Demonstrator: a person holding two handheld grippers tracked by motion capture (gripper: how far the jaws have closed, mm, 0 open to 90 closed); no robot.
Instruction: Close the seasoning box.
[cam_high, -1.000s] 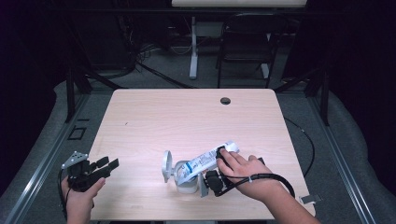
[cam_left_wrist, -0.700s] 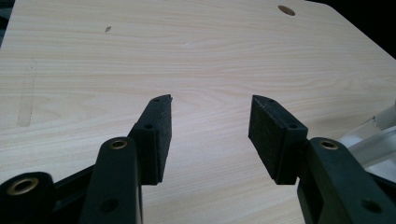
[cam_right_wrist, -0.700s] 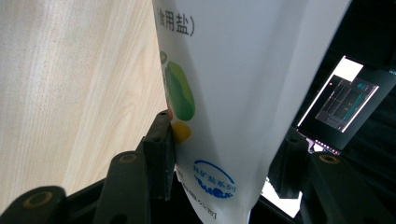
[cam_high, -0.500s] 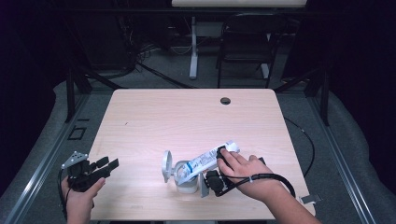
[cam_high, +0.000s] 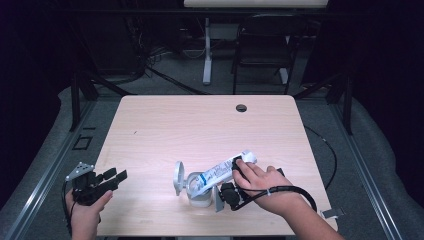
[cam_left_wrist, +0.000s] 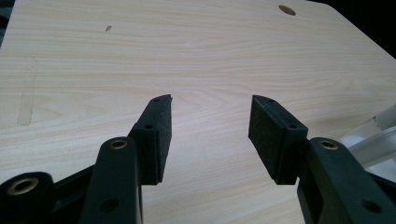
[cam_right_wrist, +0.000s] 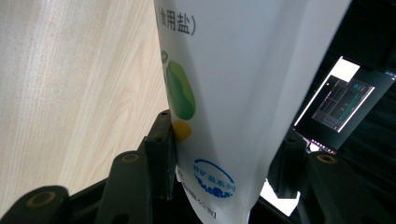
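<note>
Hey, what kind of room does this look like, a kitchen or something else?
Probably a lab or recording studio, not a kitchen: a bare wooden table in a dark room, cables trailing across the floor behind it, and a lit monitor off to one side.

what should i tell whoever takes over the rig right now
Right hand-held gripper: shut on the white salt bag, tilted with its lower end at the mouth of the clear jar near the table's front edge.
Left hand-held gripper: open, empty, at the front left corner.
Done: bag picked up and brought to the jar, whose hinged lid stands open.
Left: probably pouring; whether salt is flowing cannot be seen.
</note>
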